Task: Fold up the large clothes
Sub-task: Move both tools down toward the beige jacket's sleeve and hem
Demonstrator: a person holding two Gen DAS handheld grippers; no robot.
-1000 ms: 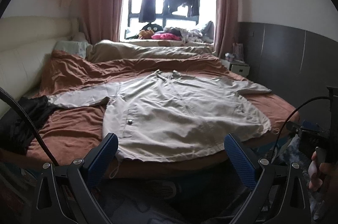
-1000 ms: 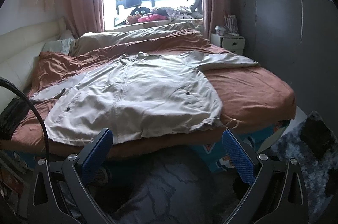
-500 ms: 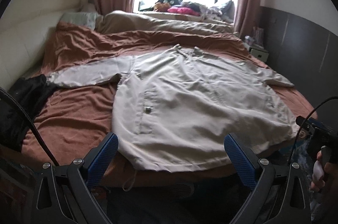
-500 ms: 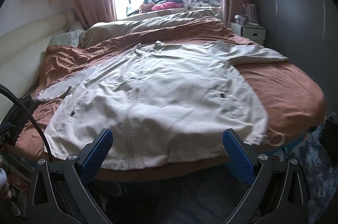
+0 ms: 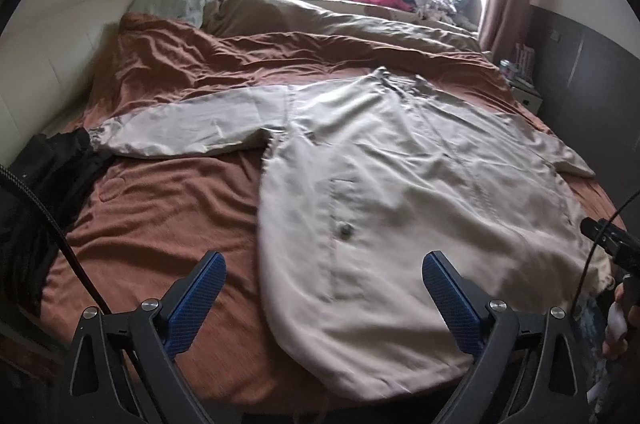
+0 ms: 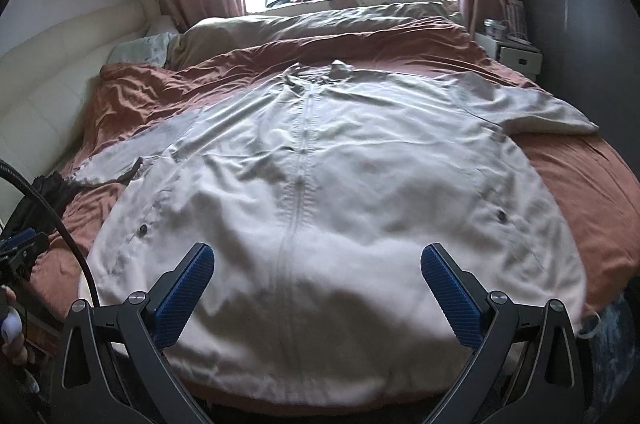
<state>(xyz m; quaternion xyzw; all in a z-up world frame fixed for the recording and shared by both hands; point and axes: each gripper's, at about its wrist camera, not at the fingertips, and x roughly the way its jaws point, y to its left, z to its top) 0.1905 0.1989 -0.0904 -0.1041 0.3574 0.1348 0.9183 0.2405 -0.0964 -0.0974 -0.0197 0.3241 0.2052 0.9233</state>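
The beige coat (image 5: 400,184) lies flat, front up, on the bed (image 5: 160,208); its hem is at the near edge and its long axis runs away toward the window. The left gripper (image 5: 322,298), jaws apart and empty, hovers over the hem's left corner. The right gripper (image 6: 318,288), jaws likewise apart, hovers over the hem centre at the zipper line.

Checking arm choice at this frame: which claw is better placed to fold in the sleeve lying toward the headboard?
Probably left. The left claw is open over the coat's headboard-side edge, with that sleeve straight ahead. The right claw, also open, sits over the coat's zipper, farther from it.
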